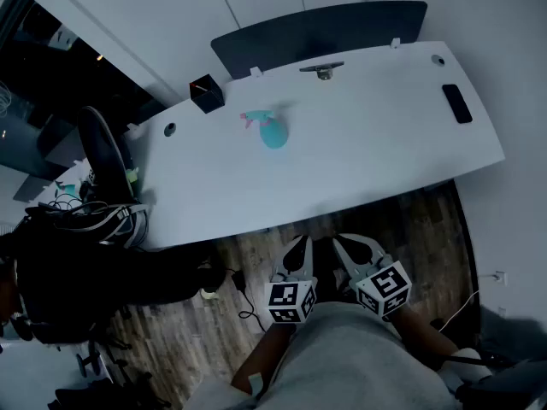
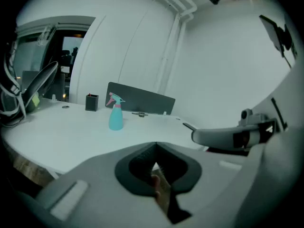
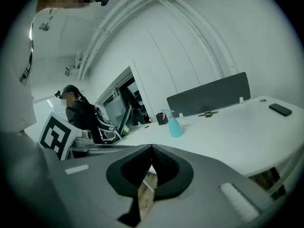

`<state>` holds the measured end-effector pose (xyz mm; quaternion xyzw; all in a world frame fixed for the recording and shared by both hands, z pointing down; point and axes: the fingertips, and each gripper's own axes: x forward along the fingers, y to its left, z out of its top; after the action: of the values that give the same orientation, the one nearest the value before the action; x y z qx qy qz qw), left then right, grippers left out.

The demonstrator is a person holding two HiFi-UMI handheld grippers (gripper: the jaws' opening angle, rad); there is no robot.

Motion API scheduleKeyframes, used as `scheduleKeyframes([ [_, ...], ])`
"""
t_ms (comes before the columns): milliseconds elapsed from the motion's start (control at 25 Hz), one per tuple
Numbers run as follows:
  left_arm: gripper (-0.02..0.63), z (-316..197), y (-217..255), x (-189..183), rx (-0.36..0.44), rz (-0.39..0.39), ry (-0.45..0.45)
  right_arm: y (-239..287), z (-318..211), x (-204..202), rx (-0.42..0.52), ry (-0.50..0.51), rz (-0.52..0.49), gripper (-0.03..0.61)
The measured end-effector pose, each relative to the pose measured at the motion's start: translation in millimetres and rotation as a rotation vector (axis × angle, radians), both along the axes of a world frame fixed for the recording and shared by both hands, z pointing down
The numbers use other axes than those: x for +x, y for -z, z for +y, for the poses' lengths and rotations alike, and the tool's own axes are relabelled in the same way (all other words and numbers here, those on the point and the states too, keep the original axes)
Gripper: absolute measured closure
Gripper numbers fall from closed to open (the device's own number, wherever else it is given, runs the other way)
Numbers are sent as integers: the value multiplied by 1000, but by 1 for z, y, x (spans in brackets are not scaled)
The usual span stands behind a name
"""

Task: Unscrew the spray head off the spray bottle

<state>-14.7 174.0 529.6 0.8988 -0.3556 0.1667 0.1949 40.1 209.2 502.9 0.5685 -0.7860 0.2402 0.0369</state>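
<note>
Nearest, both grippers hang over the wooden floor (image 1: pixel 410 220), short of the desk's near edge. The left gripper (image 1: pixel 301 248) has its jaws pressed together with nothing between them, as its own view shows (image 2: pixel 154 147). The right gripper (image 1: pixel 346 248) is likewise closed and empty (image 3: pixel 151 148). The two sit side by side, their marker cubes towards the person's lap.

On the white desk (image 1: pixel 385 143), well apart from both grippers, the teal spray bottle (image 1: pixel 273 133) stands upright in the far left part. Its pink spray head (image 1: pixel 253 120) is still on its neck. Nothing touches it.

A flat black phone (image 1: pixel 456 103) lies near the right edge. A black pen holder (image 1: pixel 206 94) stands at the far left corner, behind the bottle. A dark divider panel (image 1: pixel 316 28) runs along the far edge. An office chair (image 1: pixel 104 154) stands off the left edge.
</note>
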Motion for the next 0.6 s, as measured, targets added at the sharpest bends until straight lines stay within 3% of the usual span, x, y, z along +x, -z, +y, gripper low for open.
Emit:
scheduleKeyframes([
  [280, 611, -118, 2, -16, -3, -13, -14, 17, -114, -26, -25, 66, 54, 577],
  [600, 612, -215, -33, -29, -2, -10, 13, -3, -189, -32, -111, 75, 133, 577],
])
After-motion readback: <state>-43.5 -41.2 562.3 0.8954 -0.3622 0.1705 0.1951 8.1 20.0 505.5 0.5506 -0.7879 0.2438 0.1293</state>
